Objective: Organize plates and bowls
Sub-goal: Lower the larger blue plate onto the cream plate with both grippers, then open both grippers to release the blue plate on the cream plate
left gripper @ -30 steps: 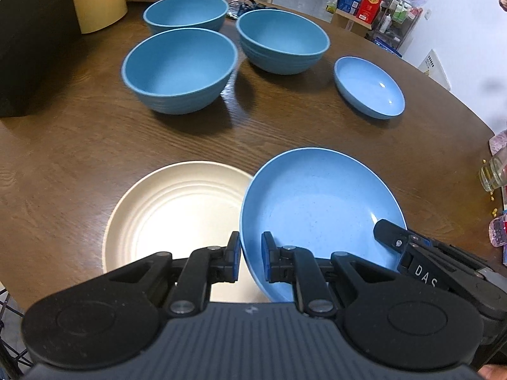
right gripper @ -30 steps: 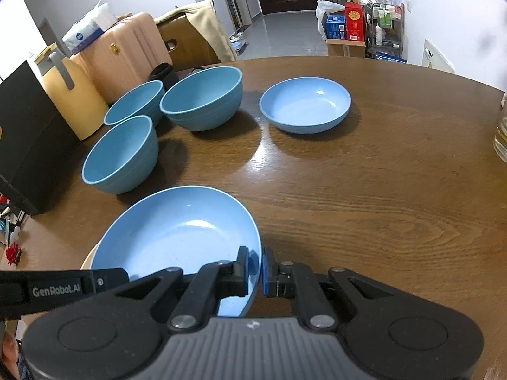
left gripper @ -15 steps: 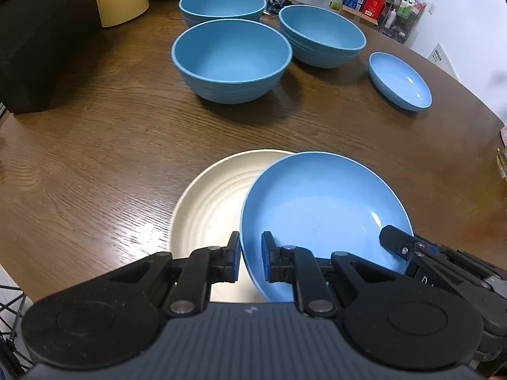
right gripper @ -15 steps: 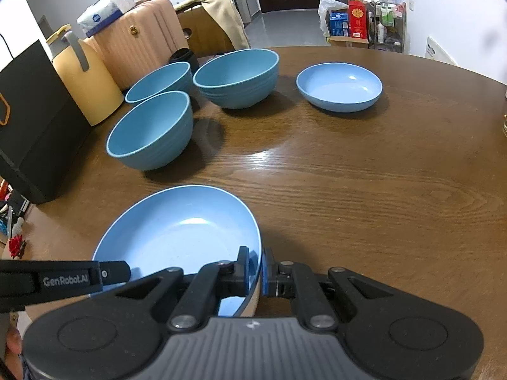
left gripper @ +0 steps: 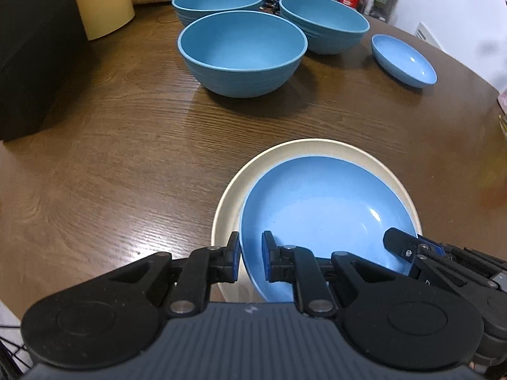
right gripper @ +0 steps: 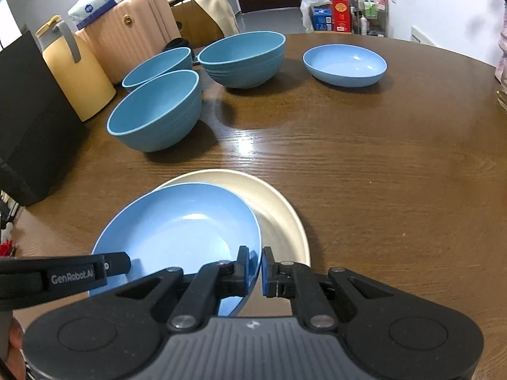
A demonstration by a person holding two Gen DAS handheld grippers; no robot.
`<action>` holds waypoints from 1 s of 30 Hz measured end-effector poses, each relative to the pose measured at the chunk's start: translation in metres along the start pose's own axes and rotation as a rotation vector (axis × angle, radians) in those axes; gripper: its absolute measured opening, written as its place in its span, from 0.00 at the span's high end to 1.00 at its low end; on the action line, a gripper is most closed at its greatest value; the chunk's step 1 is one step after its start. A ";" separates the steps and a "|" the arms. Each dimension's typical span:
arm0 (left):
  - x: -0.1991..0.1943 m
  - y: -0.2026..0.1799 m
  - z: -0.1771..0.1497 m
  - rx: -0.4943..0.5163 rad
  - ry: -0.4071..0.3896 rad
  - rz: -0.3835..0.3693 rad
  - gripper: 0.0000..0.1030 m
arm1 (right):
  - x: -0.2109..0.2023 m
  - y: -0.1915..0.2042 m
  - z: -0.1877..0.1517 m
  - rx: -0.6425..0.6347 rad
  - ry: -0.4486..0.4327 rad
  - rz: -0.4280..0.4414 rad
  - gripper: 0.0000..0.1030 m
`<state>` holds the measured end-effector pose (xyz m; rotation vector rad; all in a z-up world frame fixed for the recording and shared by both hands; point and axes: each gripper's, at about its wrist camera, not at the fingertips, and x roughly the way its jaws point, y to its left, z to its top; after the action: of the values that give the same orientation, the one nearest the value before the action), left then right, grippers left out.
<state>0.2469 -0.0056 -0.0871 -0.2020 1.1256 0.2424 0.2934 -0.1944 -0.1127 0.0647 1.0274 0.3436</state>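
Left tongs: jaws clamped on the near-left rim of the shallow sky-blue plastic plate, one pad under the rim's outside, one on the inside face. Right tongs: jaws likewise pinched on the same plate's near-right rim. Both pairs point steeply down and away from the holder, so the plate lies directly ahead of each, carried between the two.

Relation that governs the coming move: the blue plate sits over the wider cream-coloured ridged round plate, but not centred. It is set toward the holder and to the left, so a cream crescent shows along the far and right sides and none on the near side. The blue plate appears tilted, its near edge held higher by the tongs; whether its far edge already touches the cream plate cannot be told. Judgement: release calls for a small shift away from the holder and to the right, then lowering level.

Round plate, so no long axis matters; neither hand is nearer.

Further out on the brown wood-grain surface: three deep blue ribbed bowls, nearest, rear left, rear right, standing close together and not nested. A second small shallow blue plate lies well apart at the far right.
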 end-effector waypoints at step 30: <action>-0.001 0.006 0.003 0.210 -0.065 -0.076 0.27 | -0.013 0.003 -0.020 0.164 -0.119 -0.113 0.58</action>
<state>0.2476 0.0004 -0.0855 -0.0504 1.0682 0.0616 0.2698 -0.1981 -0.1115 0.1714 0.9357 0.1501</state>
